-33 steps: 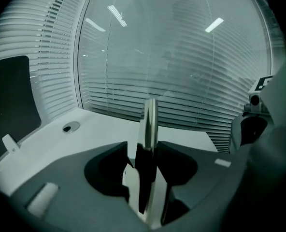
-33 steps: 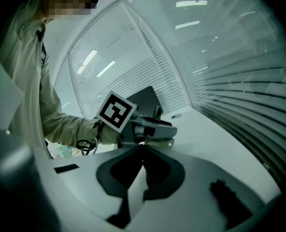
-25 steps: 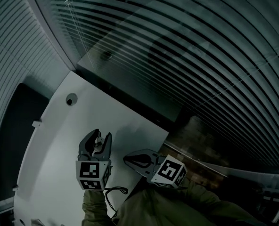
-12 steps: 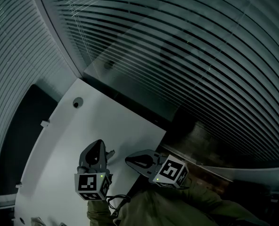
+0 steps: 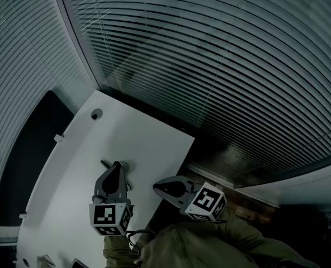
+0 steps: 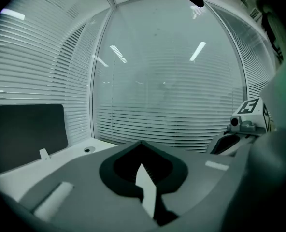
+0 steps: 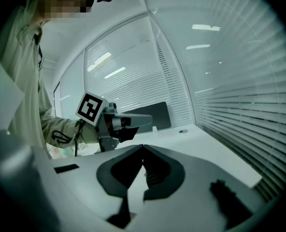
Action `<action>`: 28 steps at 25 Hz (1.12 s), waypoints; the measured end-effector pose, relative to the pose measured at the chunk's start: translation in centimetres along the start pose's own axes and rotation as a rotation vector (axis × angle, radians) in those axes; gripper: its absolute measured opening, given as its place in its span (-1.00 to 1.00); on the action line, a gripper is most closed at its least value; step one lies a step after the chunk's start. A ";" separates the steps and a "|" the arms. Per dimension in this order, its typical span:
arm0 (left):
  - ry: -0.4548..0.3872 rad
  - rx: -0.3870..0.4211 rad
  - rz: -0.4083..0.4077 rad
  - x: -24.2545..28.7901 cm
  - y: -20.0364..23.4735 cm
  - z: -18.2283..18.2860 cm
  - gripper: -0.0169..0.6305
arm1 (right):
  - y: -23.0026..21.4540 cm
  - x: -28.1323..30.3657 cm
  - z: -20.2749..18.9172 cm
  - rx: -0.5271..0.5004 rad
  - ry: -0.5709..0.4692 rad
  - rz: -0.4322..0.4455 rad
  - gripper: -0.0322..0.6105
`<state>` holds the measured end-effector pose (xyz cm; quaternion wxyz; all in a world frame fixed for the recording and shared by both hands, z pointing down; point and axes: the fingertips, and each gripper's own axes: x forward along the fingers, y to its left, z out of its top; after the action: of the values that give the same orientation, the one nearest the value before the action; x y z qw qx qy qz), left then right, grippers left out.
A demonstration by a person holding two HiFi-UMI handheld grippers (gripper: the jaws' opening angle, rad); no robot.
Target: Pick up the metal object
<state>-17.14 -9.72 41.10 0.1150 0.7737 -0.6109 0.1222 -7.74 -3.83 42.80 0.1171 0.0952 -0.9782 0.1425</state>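
Note:
In the head view my left gripper (image 5: 119,164) hangs over the white table (image 5: 70,166), jaws shut. A thin metal object (image 5: 104,163) crosses under its tips and sticks out on both sides, pinched there. In the left gripper view the left gripper (image 6: 142,143) shows its tips meeting, and the metal piece is hidden behind them. My right gripper (image 5: 156,187) hovers by the table's near right edge, shut and empty. In its own view the right gripper (image 7: 142,147) has its jaws touching at the front, and the left gripper (image 7: 149,120) shows beyond.
A round hole (image 5: 96,114) sits near the table's far corner. A dark panel (image 5: 25,149) runs along the left side, with a small white clip (image 5: 57,138) at that edge. Slatted blinds (image 5: 210,66) on glass walls close off the far side.
The left jaws stood open round the metal object a second ago and have closed on it. The head view has swung a little; the right gripper has stayed shut in place.

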 end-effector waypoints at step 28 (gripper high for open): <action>0.362 -0.047 -0.055 4.7 3.9 -12.3 0.06 | 0.6 4.5 -2.7 0.046 0.080 0.056 -0.90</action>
<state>-20.52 -10.85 54.35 0.2441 0.7525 -0.5617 0.2420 -11.65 -3.20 46.29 0.1497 0.0647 -0.9715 0.1719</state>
